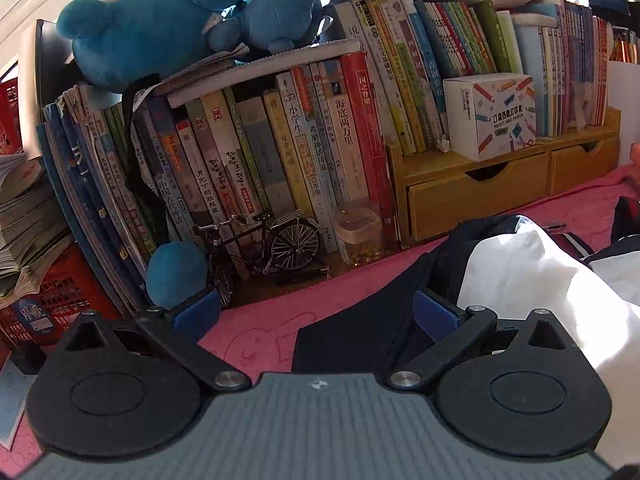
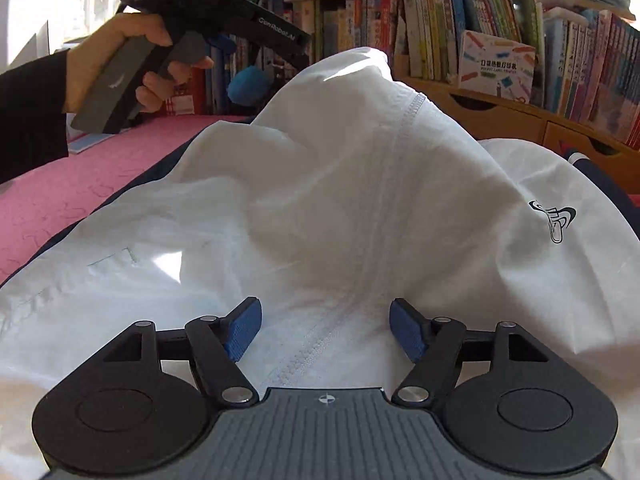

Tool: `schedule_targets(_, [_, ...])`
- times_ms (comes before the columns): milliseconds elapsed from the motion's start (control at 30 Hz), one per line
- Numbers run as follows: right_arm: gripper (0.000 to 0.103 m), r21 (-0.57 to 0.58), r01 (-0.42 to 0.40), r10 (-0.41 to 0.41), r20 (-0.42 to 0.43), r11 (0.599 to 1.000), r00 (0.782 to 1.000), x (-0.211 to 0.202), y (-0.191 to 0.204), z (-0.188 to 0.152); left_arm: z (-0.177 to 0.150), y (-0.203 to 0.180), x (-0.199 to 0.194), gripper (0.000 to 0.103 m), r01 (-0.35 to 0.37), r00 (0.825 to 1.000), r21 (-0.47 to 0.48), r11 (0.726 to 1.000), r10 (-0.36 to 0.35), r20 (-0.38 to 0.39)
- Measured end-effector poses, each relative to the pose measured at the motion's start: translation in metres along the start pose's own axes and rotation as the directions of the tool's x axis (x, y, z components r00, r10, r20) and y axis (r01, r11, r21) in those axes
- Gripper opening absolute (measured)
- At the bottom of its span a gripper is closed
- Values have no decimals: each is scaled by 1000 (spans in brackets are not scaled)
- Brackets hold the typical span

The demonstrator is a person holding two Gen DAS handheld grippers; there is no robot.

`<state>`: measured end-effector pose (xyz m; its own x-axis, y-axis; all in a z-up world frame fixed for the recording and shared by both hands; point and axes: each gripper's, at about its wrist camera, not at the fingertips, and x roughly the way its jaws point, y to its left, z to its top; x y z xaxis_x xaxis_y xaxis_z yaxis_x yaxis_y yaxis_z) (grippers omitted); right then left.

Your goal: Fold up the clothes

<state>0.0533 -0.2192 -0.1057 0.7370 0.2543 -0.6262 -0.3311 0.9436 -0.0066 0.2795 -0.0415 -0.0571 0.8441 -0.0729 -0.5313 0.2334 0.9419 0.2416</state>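
A white garment [image 2: 340,184] with navy edging and a small dark logo [image 2: 558,220] lies heaped on the pink cover [image 2: 80,184]. My right gripper [image 2: 326,328] sits low over it, open, with a seam of white cloth lying between the blue pads [image 2: 244,328], which do not press on it. In the left wrist view the garment's navy part [image 1: 352,328] and white part [image 1: 540,280] lie to the right. My left gripper [image 1: 316,312] is wide open over the pink cover [image 1: 256,340], its right pad [image 1: 436,312] against the navy fold. A hand [image 2: 116,56] holds that tool at upper left.
Packed bookshelves [image 1: 280,140] stand along the back, with a wooden drawer unit [image 1: 480,196], a white printed box [image 1: 490,116], a model bicycle [image 1: 264,244], a clear jar [image 1: 360,232] and blue plush toys [image 1: 152,28]. A red crate [image 1: 60,300] with stacked papers stands at left.
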Motion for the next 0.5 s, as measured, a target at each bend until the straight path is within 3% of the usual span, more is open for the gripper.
schedule_targets(100, [75, 10, -7, 7, -3, 1000, 1000, 0, -1, -1, -5, -19, 39, 103, 34, 993, 34, 999, -30, -117])
schedule_targets(267, [82, 3, -20, 20, -9, 1000, 1000, 1, 0, 0, -27, -34, 68, 103, 86, 970, 33, 996, -76, -230])
schedule_targets(300, [83, 2, -24, 24, -11, 1000, 1000, 1, 0, 1, -26, -32, 68, 97, 88, 972, 31, 996, -79, -219])
schedule_targets(333, [85, 0, -26, 26, -12, 1000, 1000, 2, 1, 1, -25, -29, 65, 75, 55, 982, 20, 998, -50, -184])
schedule_targets(367, [85, -1, -27, 27, -13, 1000, 1000, 2, 1, 1, -22, -22, 62, 63, 5, 989, -10, 1000, -7, -147])
schedule_targets(400, [86, -2, -28, 28, -13, 1000, 1000, 2, 1, 1, -19, -14, 59, 42, -43, 993, -43, 998, 38, -111])
schedule_targets(500, [87, -4, -27, 27, -15, 1000, 1000, 2, 2, 1, -10, 27, 51, 11, -40, 996, -192, 981, 23, -86])
